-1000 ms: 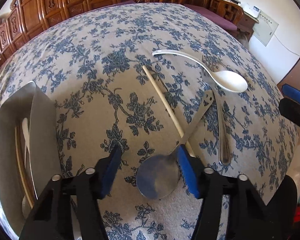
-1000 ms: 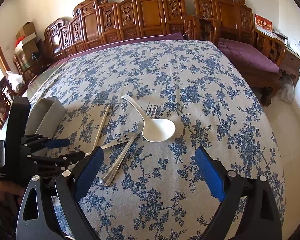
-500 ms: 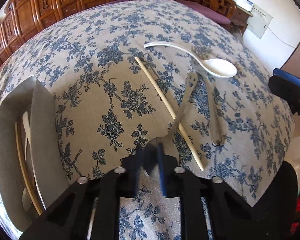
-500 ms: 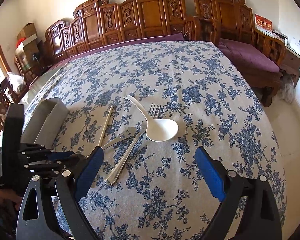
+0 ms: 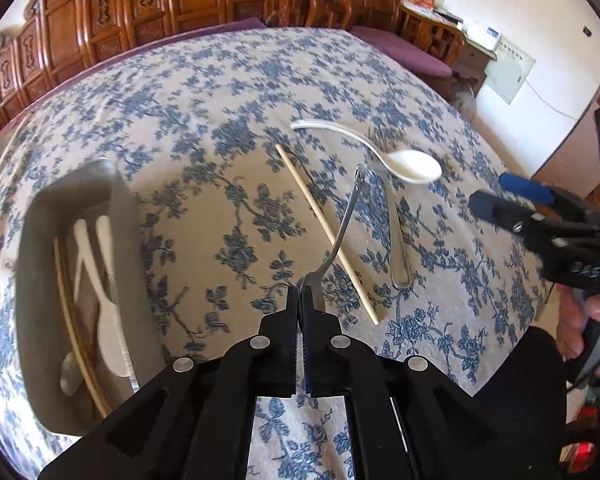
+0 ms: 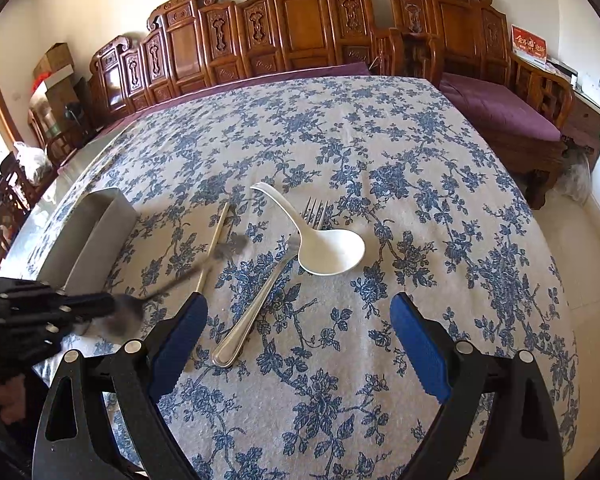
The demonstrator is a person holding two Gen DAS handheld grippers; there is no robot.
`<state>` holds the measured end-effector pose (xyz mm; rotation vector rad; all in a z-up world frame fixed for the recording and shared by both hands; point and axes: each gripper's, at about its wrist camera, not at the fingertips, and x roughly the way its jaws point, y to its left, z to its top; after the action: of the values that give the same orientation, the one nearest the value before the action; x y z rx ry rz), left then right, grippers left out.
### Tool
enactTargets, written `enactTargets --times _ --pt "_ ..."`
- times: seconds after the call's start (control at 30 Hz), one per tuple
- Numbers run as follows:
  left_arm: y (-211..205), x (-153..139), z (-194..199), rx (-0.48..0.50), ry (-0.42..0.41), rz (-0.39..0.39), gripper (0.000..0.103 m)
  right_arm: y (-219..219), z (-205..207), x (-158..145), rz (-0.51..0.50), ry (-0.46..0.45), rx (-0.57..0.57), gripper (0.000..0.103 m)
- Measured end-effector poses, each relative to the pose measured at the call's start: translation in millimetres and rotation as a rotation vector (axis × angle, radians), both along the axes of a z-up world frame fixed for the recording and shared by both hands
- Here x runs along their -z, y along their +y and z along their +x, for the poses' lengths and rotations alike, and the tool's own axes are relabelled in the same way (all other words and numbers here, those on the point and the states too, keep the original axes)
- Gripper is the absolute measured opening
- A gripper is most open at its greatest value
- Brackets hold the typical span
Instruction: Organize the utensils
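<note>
My left gripper (image 5: 300, 300) is shut on the bowl of a metal spoon (image 5: 346, 216) and holds it lifted above the cloth; in the right wrist view the spoon (image 6: 172, 284) is blurred. A grey utensil tray (image 5: 40, 280) at the left holds a white spoon, a metal spoon and chopsticks. On the cloth lie a wooden chopstick (image 5: 320, 220), a metal fork (image 5: 396, 236) and a white ceramic spoon (image 5: 404, 160). My right gripper (image 6: 300, 344) is open and empty, just in front of the fork's handle (image 6: 248, 320).
The table has a blue floral cloth (image 6: 380, 140). Carved wooden chairs (image 6: 300, 28) stand behind it and a purple-cushioned bench (image 6: 500, 108) at the right. The table's right edge drops to the floor (image 6: 580, 260).
My left gripper closed on the metal spoon's bowl and lifted it off the cloth. The right gripper stayed open and edged slightly forward.
</note>
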<state>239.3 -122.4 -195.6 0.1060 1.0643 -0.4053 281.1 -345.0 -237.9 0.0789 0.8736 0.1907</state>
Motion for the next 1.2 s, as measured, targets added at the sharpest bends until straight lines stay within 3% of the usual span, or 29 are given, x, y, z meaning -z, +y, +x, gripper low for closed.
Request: enactTargets --times 0.47,0.67,0.97,1.2 --pt "30.3 -50.6 7.5 -0.083 -0.131 0.010 0.001 11.9 60.0 29.6 -0.079 0.036 -0.043 0.083" --pt "41.8 -64.9 9.9 -0.114 -0.166 0.000 0.001 17.6 86.3 41.7 -0.121 0.061 -0.071 0.074" --pt "53.0 -80.9 10.0 -0.142 -0.206 0.011 0.001 32.7 111.2 51.1 -0.172 0.084 -0.123 0.055" --pt "65.8 -95.8 6.4 -0.174 -0.239 0.019 0.001 35.3 120.7 52.5 -0.204 0.089 -0.114 0.029"
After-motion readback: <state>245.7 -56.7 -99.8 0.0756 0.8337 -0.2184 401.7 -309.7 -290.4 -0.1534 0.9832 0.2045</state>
